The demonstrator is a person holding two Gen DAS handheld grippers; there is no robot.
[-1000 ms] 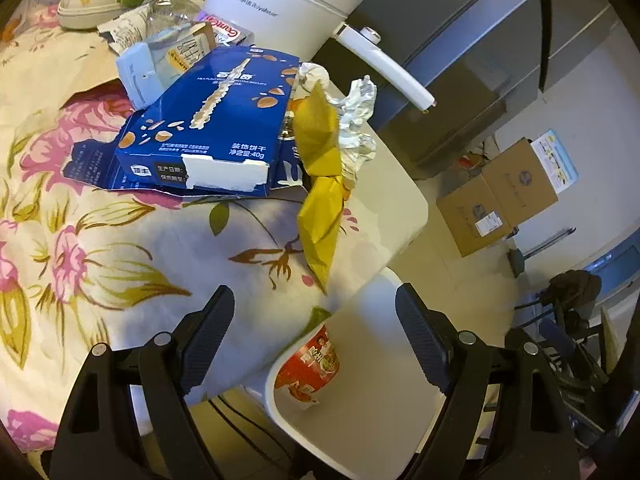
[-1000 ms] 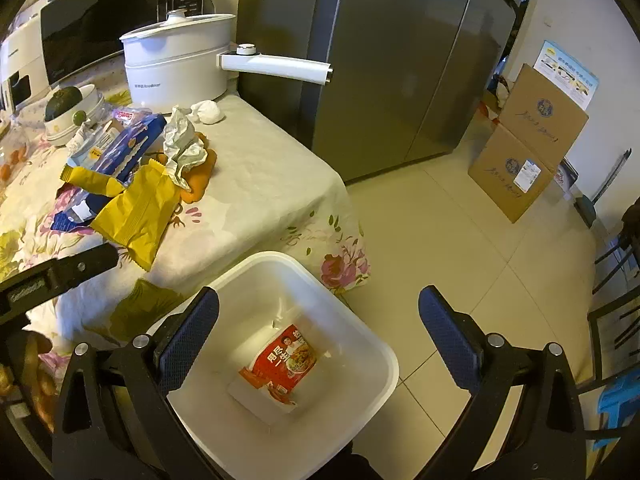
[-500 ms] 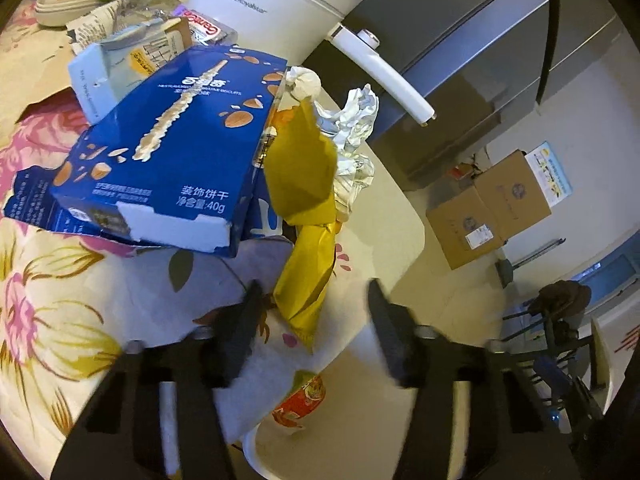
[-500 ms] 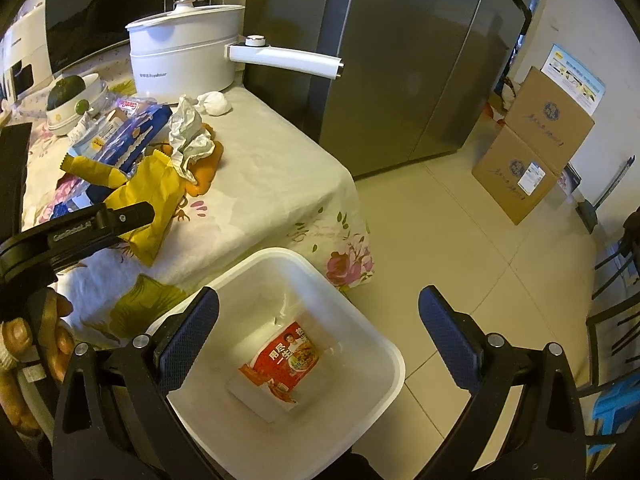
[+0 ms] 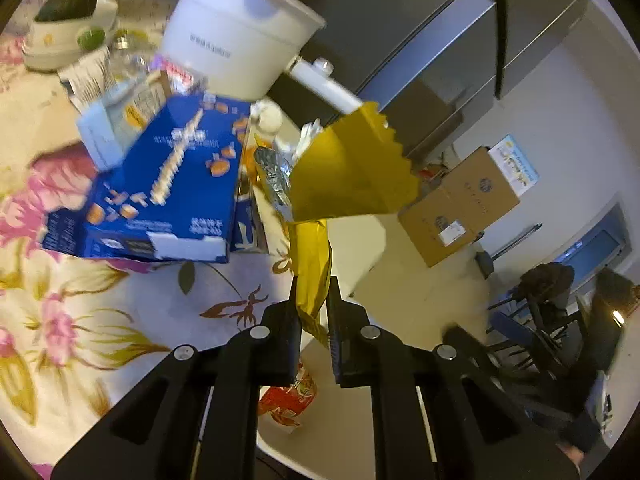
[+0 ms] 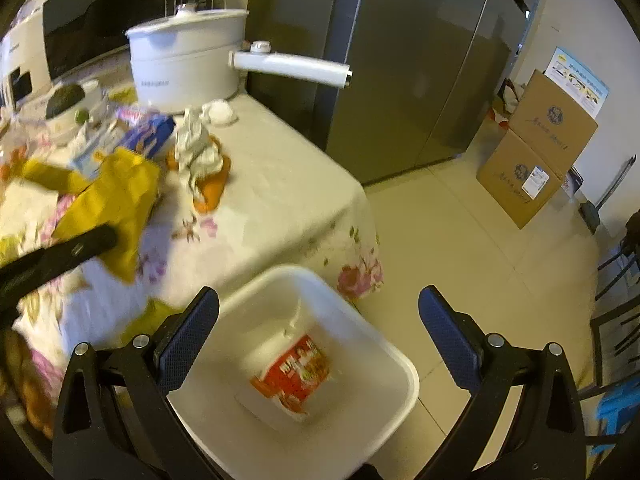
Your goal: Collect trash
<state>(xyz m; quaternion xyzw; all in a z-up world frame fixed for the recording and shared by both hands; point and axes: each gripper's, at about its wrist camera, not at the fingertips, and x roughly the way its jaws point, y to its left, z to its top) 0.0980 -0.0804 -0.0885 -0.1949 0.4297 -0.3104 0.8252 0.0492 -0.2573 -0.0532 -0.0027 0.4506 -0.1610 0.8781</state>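
- The left gripper, its fingers having just been closing, pinches the lower end of a yellow wrapper above the floral surface, beside a blue biscuit box
- The right gripper hangs wide open and empty over the white bin, where a red packet lies
- Judged next: carry the wrapper clear of the surface edge, over the bin, and release

The left tool, wide open above the desk a second ago, has just been closing and now pinches the lower end of the yellow wrapper, which has come up off the flowered cloth and stands raised, its upper part flopping right.
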